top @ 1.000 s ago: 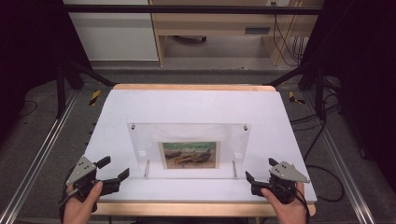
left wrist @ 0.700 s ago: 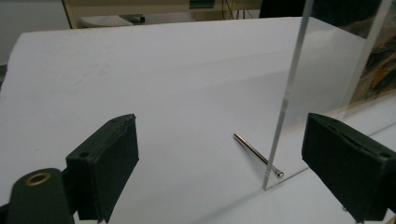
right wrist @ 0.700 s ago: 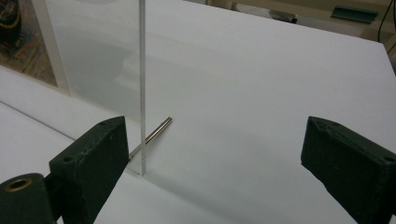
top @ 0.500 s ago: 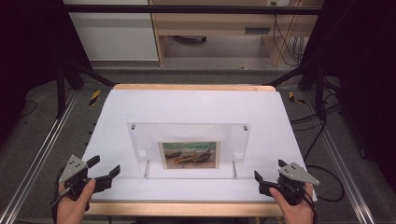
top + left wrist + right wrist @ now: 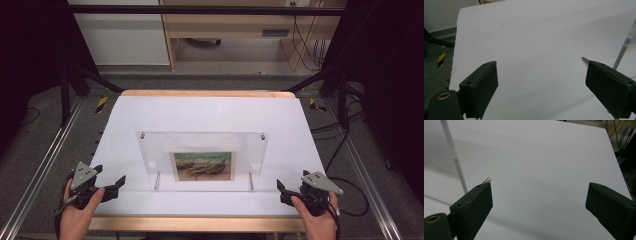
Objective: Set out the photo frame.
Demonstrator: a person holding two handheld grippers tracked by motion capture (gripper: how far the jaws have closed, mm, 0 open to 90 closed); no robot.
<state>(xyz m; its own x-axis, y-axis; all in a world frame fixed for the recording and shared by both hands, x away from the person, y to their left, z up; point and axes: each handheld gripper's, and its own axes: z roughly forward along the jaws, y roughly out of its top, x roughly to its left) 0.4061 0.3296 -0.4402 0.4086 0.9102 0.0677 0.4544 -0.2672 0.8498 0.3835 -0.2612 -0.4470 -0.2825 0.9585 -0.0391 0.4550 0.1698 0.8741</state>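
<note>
Two grippers rest at our near corners of the white table (image 5: 210, 112): our left gripper (image 5: 111, 181) and right gripper (image 5: 281, 189), both spread wide and holding nothing. Between them, slightly ahead, stands the clear acrylic picture frame (image 5: 202, 160). Beyond the table we see grey floor (image 5: 45, 130) and a wooden bench (image 5: 225, 25).

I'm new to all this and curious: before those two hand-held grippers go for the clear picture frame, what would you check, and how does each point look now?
1. Left hand-held gripper open: ok.
2. Right hand-held gripper open: ok.
3. Acrylic picture frame standing upright on the white table: ok.
4. Both grippers apart from the frame, nothing held: ok.
5. Frame's metal standoff pin near the left jaw's path: ok, apart.
6. Frame steady enough to grasp by its edges: cannot tell.
</note>
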